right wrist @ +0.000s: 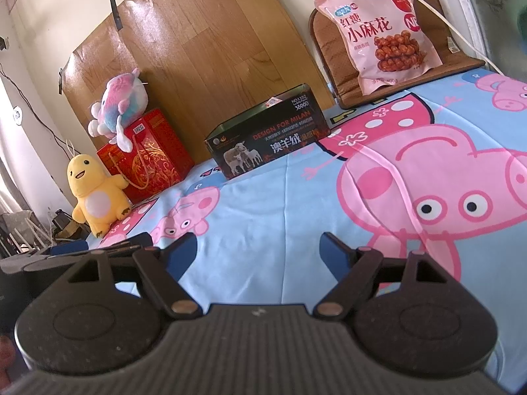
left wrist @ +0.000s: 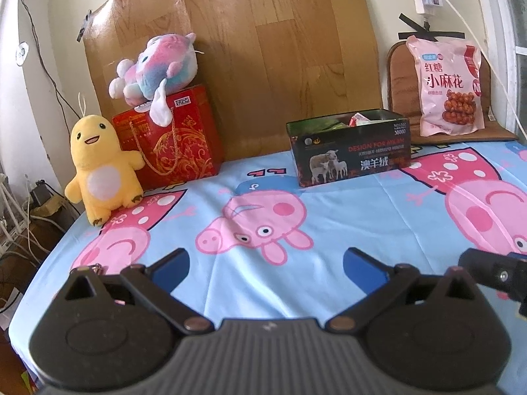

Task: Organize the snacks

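A black open box [left wrist: 352, 151] [right wrist: 268, 138] printed with sheep stands at the back of the cartoon-pig sheet, with snack packets showing over its rim. A large pink snack bag [left wrist: 448, 87] [right wrist: 378, 29] leans upright on a brown cushion at the back right. My left gripper [left wrist: 265, 265] hovers low over the sheet's near side, open, nothing between its blue pads. My right gripper [right wrist: 258, 251] is also open and empty, to the right of the left one, whose tip shows at the left edge of the right wrist view.
A red gift bag [left wrist: 171, 141] [right wrist: 148, 154] with a pastel plush [left wrist: 158, 65] on top stands at the back left, a yellow plush [left wrist: 102, 168] [right wrist: 97, 194] beside it. A wood-pattern board [left wrist: 263, 52] lines the wall. The bed's left edge drops to cables and clutter.
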{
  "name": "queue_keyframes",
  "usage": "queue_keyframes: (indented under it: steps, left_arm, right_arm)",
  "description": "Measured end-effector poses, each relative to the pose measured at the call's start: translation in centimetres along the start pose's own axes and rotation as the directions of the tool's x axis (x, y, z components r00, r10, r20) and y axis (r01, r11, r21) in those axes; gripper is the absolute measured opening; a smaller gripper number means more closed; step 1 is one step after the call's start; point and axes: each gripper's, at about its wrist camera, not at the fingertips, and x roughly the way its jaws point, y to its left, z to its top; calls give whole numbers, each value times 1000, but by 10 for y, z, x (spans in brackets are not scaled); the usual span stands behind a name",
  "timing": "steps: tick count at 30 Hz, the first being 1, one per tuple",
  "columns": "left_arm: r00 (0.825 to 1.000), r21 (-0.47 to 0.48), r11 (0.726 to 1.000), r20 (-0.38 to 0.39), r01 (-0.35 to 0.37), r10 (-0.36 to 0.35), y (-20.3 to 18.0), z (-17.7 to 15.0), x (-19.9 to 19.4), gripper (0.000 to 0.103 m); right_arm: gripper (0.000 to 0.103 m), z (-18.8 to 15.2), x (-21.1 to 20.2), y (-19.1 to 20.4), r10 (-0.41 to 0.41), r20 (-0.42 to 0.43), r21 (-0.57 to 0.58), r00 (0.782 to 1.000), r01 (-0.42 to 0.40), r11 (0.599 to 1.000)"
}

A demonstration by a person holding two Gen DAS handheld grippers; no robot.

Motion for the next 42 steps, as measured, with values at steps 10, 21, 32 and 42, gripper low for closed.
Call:
queue_keyframes:
  steps: [10,21,32,42]
  left_arm:
    - [999,-13,999,5,52,-52,0,3,-10,103]
    - [998,-23,998,-9,65,-65,-1,4,-12,103]
    - [998,-27,999,-39,41,-42,2,1,-5,103]
    - [994,-25,997,-89,68,-70,-1,-2,3,103]
  right_arm:
    - [85,-3,-6,7,-17,55,-63,998,20,998]
    - [86,-3,-7,6,-26,70,-54,997,30,998]
    - [86,-5,-5,6,-30,57,-45,998,33,998]
    - [86,-5,-3,4,-33,45,-37,998,34,999]
